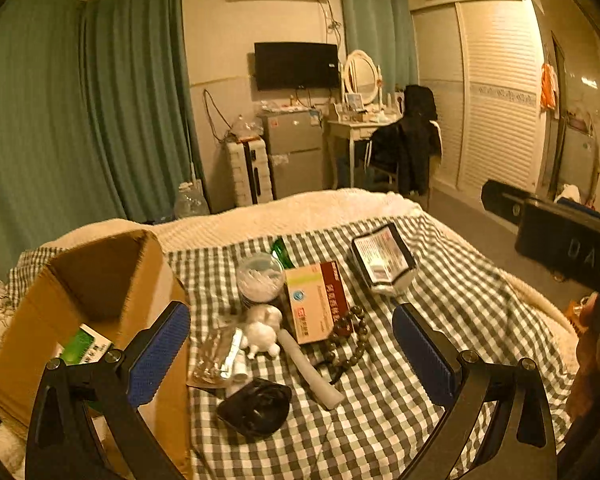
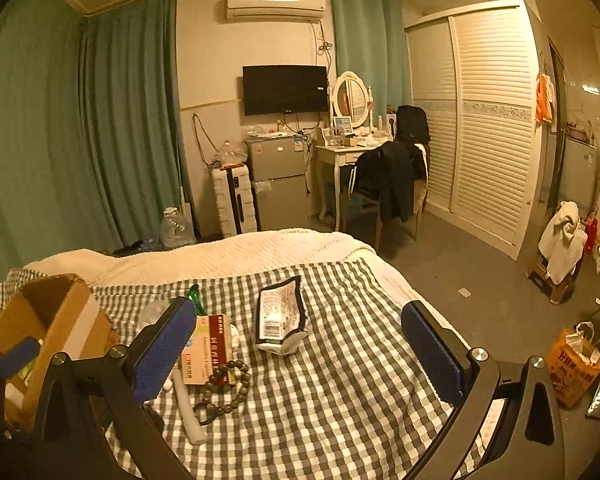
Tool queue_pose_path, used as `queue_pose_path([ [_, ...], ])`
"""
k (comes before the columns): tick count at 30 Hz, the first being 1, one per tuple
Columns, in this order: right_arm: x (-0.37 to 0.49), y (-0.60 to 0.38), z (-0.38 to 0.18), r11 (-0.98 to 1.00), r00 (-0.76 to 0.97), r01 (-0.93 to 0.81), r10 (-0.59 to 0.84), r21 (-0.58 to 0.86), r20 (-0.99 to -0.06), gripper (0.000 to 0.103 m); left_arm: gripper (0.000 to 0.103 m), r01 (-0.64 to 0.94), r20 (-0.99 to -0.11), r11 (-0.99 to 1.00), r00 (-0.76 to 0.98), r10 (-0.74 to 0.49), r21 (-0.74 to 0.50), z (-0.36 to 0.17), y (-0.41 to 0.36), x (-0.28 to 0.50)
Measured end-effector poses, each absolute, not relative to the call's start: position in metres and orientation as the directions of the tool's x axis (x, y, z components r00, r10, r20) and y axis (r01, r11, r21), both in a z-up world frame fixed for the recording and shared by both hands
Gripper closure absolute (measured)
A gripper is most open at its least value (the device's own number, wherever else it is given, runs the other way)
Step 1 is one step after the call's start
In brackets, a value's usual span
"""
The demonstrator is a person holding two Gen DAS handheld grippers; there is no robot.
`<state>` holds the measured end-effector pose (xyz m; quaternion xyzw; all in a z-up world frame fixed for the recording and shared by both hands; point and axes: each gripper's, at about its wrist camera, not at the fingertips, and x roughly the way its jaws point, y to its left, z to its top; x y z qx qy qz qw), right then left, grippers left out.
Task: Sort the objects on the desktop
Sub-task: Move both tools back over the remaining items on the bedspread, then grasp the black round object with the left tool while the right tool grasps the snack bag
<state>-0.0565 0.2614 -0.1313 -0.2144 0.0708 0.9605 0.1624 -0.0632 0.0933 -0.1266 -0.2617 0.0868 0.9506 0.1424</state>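
On a checked cloth lie a red-and-white medicine box, a bead bracelet, a white tube, a white figurine, a round clear jar, a foil blister pack, a black pouch, a green bottle and a snack packet. An open cardboard box stands at the left with a green packet inside. My left gripper hangs open above the pile. My right gripper is open too, above the cloth near the snack packet.
The cloth covers a bed with a cream blanket at its far end. Beyond stand a small fridge, a white suitcase, a dressing table and a chair with a dark jacket. A bag sits on the floor at the right.
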Motion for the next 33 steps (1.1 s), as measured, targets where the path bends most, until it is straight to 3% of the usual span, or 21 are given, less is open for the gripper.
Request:
queue_pose_path([
  [19, -0.112, 0.277, -0.204, -0.947, -0.812, -0.305, 0.205, 0.098, -0.547, 0.0, 0.006, -0.2, -0.694, -0.972, -0.718, 0.06, 0.122, -0.218, 0.08, -0.131],
  [25, -0.128, 0.278, -0.22, -0.947, -0.793, -0.303, 0.192, 0.101, -0.579, 0.0, 0.024, -0.194, -0.766, -0.975, -0.641, 0.045, 0.105, -0.246, 0.071, -0.146],
  [30, -0.142, 0.28, -0.23, -0.948, -0.781, -0.305, 0.196, 0.088, -0.593, 0.0, 0.028, -0.195, -0.812, -0.975, -0.583, 0.028, 0.106, -0.264, 0.067, -0.151],
  [32, -0.149, 0.284, -0.233, -0.945, -0.775, -0.314, 0.201, 0.089, -0.599, 0.0, 0.038, -0.193, -0.828, -0.975, -0.561, 0.017, 0.111, -0.27, 0.067, -0.151],
  [33, -0.153, 0.287, -0.235, -0.944, -0.771, -0.317, 0.201, 0.091, -0.604, 0.0, 0.039, -0.189, -0.834, -0.977, -0.552, 0.022, 0.099, -0.272, 0.065, -0.152],
])
